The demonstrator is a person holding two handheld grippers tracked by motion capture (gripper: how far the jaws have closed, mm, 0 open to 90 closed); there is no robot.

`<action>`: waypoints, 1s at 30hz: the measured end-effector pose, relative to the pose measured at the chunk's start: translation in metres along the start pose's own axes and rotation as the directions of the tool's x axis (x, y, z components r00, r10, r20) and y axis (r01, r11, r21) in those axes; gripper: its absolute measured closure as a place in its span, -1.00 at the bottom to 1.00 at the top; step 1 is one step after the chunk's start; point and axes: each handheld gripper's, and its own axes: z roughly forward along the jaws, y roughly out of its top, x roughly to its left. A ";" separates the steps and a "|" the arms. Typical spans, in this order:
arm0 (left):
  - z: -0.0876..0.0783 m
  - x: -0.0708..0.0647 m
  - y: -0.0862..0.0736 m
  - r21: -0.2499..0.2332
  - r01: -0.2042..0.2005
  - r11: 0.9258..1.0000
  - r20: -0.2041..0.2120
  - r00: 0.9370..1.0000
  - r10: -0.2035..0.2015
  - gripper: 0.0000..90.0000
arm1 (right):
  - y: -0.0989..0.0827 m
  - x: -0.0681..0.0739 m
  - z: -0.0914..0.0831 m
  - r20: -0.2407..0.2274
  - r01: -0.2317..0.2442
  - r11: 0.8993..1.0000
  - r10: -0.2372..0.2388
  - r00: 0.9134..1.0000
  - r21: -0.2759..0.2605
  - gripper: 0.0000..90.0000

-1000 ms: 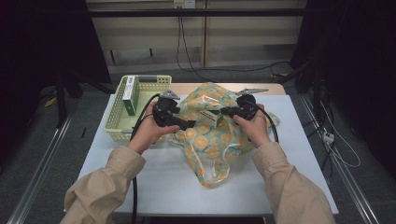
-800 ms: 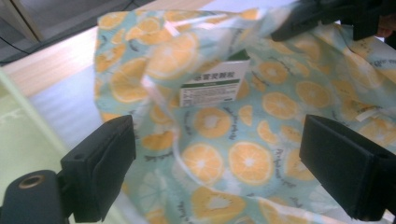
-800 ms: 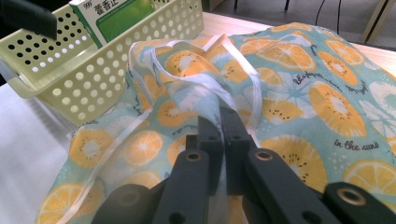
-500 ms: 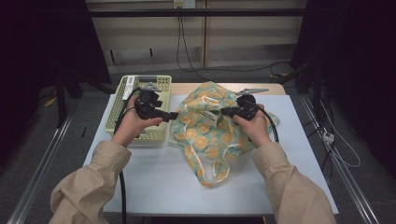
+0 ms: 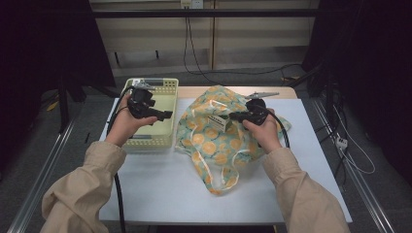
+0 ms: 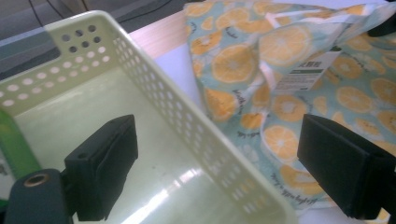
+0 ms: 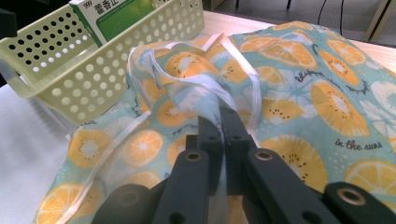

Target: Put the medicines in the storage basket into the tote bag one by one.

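Observation:
A teal cloth bag [image 5: 218,141] printed with orange slices lies crumpled in the middle of the white table [image 5: 165,194]. My right gripper [image 5: 233,116] is shut on a fold of the bag's thin white-edged rim [image 7: 219,100], lifting it a little; the jaws [image 7: 219,121] meet on the fabric. A white and green tag [image 5: 217,122] [image 6: 306,70] hangs on the bag beside that grip. My left gripper [image 5: 166,115] hovers open over the pale yellow perforated basket [image 5: 150,141], its jaws [image 6: 219,140] straddling the basket's right wall with nothing between them.
A green box [image 7: 116,14] [image 6: 14,144] stands in the basket at its far left side. The basket [image 7: 93,79] sits close against the bag's left edge. Cables run on the floor behind the table, and dark stands flank it.
My left hand has drawn its open gripper leftward, away from the bag, to above the basket. The right gripper has stayed in place, still shut on the bag.

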 end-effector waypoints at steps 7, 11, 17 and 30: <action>-0.010 0.022 -0.002 -0.009 0.054 0.998 -0.051 0.997 -0.055 -0.73 | 0.000 0.001 -0.001 -0.002 0.001 1.000 -0.001 1.000 -0.004 0.99; -0.012 0.036 -0.008 -0.008 0.079 0.997 -0.091 0.993 -0.079 -0.73 | 0.000 0.001 -0.001 -0.002 0.004 1.000 -0.004 1.000 -0.004 0.99; -0.012 0.060 -0.013 0.006 0.113 0.994 -0.166 0.980 -0.111 -0.72 | 0.000 0.001 0.000 -0.002 0.007 1.000 -0.007 1.000 -0.002 0.99; 0.005 0.094 -0.019 0.028 0.183 0.983 -0.330 0.930 -0.163 -0.70 | 0.002 -0.002 -0.004 -0.003 0.004 1.000 -0.004 1.000 -0.007 0.99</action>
